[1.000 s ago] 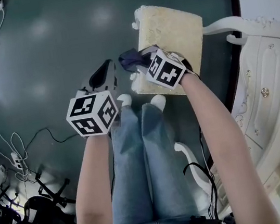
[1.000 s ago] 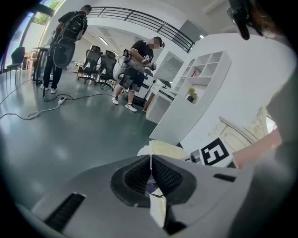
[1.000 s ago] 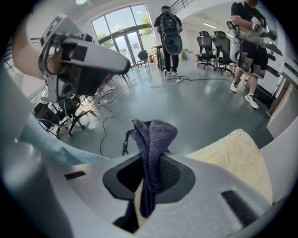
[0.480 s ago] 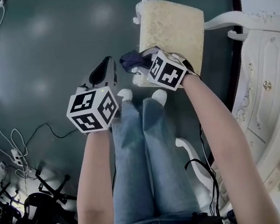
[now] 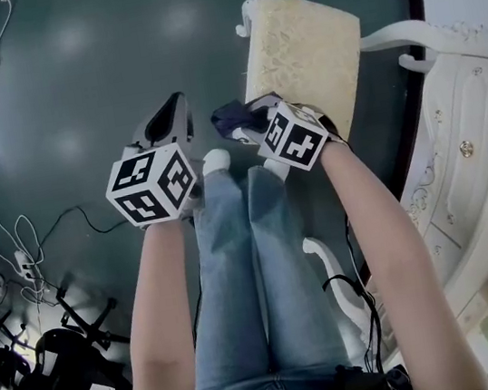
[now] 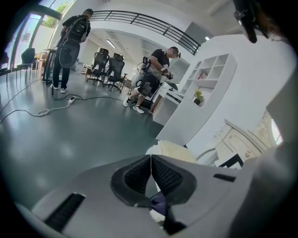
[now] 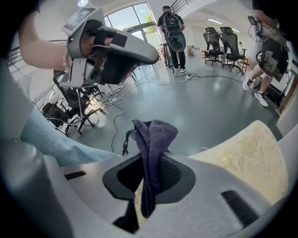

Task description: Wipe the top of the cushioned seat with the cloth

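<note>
Right gripper view | right gripper (image 7: 150, 161) clamps cloth (image 7: 153, 135), beside cushioned seat (image 7: 242, 158) | left gripper (image 6: 151, 167) closed

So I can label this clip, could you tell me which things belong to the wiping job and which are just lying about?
Job:
cloth, in the shut right claw
seat

Lying about:
cable
chairs
shelf

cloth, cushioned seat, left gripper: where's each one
cloth (image 7: 156, 135), right gripper view, bunched part above the jaws
cushioned seat (image 5: 304, 51), head view, middle of its cream top
left gripper (image 6: 151, 158), left gripper view, where its shut jaws meet
</note>
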Demonstrator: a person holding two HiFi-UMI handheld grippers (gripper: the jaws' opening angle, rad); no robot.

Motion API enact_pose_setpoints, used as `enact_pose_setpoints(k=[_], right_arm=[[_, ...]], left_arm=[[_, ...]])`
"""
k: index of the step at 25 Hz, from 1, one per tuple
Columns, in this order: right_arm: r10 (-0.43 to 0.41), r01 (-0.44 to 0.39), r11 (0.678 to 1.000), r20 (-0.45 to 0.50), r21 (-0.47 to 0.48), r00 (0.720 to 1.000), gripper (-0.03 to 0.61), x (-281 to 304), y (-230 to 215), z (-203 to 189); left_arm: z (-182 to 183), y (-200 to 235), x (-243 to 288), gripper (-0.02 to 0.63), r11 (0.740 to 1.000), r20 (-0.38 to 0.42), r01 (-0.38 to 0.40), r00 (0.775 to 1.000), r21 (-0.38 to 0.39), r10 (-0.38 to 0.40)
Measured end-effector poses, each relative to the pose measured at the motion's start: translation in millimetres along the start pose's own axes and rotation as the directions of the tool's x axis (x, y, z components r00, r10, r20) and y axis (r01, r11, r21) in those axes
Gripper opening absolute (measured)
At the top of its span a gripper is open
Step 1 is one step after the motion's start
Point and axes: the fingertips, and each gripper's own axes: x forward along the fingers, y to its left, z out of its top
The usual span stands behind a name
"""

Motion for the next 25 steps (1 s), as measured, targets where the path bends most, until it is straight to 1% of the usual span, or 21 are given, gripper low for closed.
enact_pose_setpoints(k=[3, 5, 8, 12, 16, 18, 21, 25], right_arm=[[0.012, -0.013, 1.0, -0.018, -0.026, 1.0, 0.037, 1.4, 9.0, -2.4], [0.026, -0.029, 0.997, -0.041, -0.066, 0.999, 0.037, 3.0, 16.8, -5.2], [0.05, -0.062, 0.988, -0.083, -0.138, 0.995, 0.037, 5.6, 31.2, -11.9], [0.078, -0.098, 0.979, -0.118, -0.181, 0.99, 0.037, 7.2, 46.8, -19.9], [0.103, -0.143, 0.96, -0.169, -0.239, 0.98, 0.037, 5.9, 59.4, -33.7], [0.11, -0.168, 0.946, -0.211, -0.278, 0.971, 0.037, 3.8, 63.9, -43.1], [0.112, -0.204, 0.929, -0.289, -0.31, 0.951, 0.037, -2.1, 69.4, -62.1], [0.089, -0.226, 0.922, -0.396, -0.315, 0.914, 0.037, -14.5, 71.3, -93.6]], left_arm=[[-2.6, 2.3, -2.3, 0.005, 1.0, -0.003, -0.006, 1.0, -0.004, 0.006], [-3.7, 3.6, -3.2, 0.005, 1.0, -0.005, -0.011, 1.0, -0.009, 0.011], [-4.2, 4.5, -3.9, 0.005, 1.0, -0.006, -0.015, 1.0, -0.015, 0.014], [-0.7, 4.6, -4.6, 0.005, 1.0, -0.004, -0.016, 1.0, -0.016, 0.016], [-3.0, -2.3, -3.7, 0.005, 1.0, -0.016, 0.013, 1.0, -0.024, -0.014], [0.4, -3.1, -6.5, 0.005, 1.0, -0.013, 0.01, 1.0, -0.023, -0.01], [13.2, -1.4, -15.3, 0.005, 1.0, 0.006, -0.019, 1.0, -0.014, 0.019], [26.3, -2.8, -23.8, 0.005, 0.999, 0.021, -0.032, 0.999, -0.015, 0.032]])
